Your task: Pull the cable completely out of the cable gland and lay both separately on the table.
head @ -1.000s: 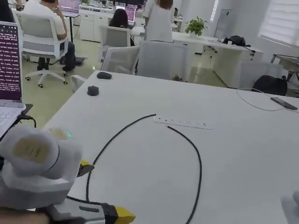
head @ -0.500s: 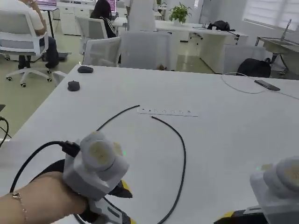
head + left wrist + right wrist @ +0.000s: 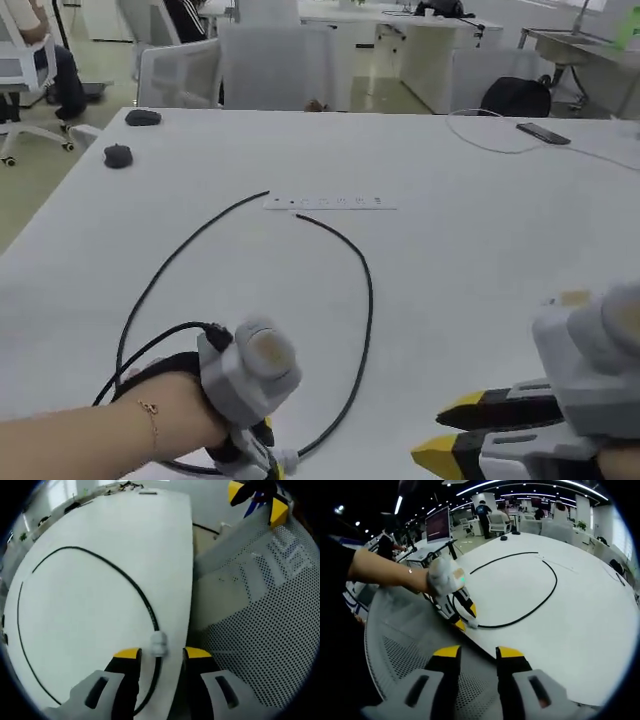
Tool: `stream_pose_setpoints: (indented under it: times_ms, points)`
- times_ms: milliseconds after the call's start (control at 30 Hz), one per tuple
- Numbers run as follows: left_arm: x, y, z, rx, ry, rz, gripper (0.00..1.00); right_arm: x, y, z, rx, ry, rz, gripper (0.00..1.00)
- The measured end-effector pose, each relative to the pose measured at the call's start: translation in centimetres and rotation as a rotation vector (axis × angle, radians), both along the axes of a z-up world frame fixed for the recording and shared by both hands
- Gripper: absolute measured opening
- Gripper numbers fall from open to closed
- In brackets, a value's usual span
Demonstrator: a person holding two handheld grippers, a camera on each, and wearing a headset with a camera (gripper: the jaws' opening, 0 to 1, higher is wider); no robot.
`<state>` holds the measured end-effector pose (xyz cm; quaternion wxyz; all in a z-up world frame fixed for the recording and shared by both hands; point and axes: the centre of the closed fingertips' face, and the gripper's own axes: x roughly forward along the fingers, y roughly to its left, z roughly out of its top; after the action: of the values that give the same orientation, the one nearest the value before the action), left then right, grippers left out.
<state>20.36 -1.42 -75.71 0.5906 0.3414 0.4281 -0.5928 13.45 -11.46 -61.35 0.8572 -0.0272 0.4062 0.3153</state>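
Change: left gripper (image 3: pixel 162 653) came down to the cable gland (image 3: pixel 159 642), bottom middle — claw spread around it.
Right gripper (image 3: pixel 475 652): jaws apart, holding nothing.
Cable (image 3: pixel 125 580): not out yet.

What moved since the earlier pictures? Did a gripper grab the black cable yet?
The left gripper has moved in toward the cable's near end. Its open jaws now stand on either side of the white cable gland, not closed on it. The right gripper has come in from the right, open and holding nothing. The cable lies in the same loop on the table.
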Motion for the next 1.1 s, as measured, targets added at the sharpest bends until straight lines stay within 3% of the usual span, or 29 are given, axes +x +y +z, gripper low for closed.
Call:
stream_pose_setpoints:
  times_ms: [67, 100, 133, 200, 267, 400, 433, 567, 667, 700, 733, 767, 833, 967, 1100]
  points:
    - [-0.2, -0.3, -0.2, -0.003, 0.002, -0.005, 0.39, 0.1, -0.1, 0.0, -0.004, -0.005, -0.005, 0.27]
    - [-0.2, -0.1, -0.4, 0.015, 0.006, -0.002, 0.36, 0.2, -0.2, 0.0, -0.008, -0.011, -0.009, 0.27]
    - [0.4, 0.4, -0.4, 0.038, -0.031, -0.017, 0.33, 0.3, -0.3, 0.0, -0.009, -0.014, -0.012, 0.27]
    - [0.8, 0.1, -0.5, 0.025, -0.049, -0.016, 0.24, 0.4, -0.3, 0.1, -0.007, -0.023, -0.018, 0.26]
    - [0.9, 0.1, -0.5, 0.029, -0.036, 0.010, 0.23, 0.4, -0.4, 0.0, -0.005, -0.019, -0.033, 0.26]
    - [0.8, 0.1, -0.5, 0.031, -0.050, -0.046, 0.21, 0.6, -0.4, -0.2, -0.020, -0.023, -0.018, 0.24]
    - [0.6, 0.1, -0.6, 0.025, -0.044, -0.072, 0.17, 0.8, -0.4, -0.3, -0.026, -0.023, -0.016, 0.24]
    - [0.3, 0.2, 0.0, 0.011, -0.003, -0.037, 0.17, 1.3, 0.1, 0.0, -0.044, -0.032, 0.034, 0.23]
    - [0.2, -0.2, 2.6, -0.071, 0.023, 0.021, 0.17, 1.8, 0.9, 0.4, -0.065, -0.039, 0.105, 0.23]
    - [0.4, -0.3, 3.4, -0.096, 0.017, 0.032, 0.17, 1.9, 1.0, 0.3, -0.080, -0.042, 0.131, 0.22]
    - [0.6, -0.5, 4.8, -0.143, -0.004, 0.021, 0.17, 2.1, 1.5, 0.3, -0.104, -0.050, 0.174, 0.22]
    - [0.7, -0.6, 5.6, -0.162, -0.013, 0.027, 0.17, 2.3, 1.7, 0.3, -0.122, -0.057, 0.194, 0.21]
    - [0.7, 0.1, 7.5, -0.168, -0.039, 0.027, 0.17, 2.8, 2.5, 0.3, -0.168, -0.073, 0.274, 0.21]
    - [0.5, 0.6, 11.2, -0.217, -0.100, 0.009, 0.17, 3.7, 4.7, 0.6, -0.183, -0.082, 0.399, 0.24]
    - [-0.5, 1.0, 13.8, -0.250, -0.153, -0.011, 0.17, 5.1, 7.3, 1.3, -0.184, -0.104, 0.530, 0.27]
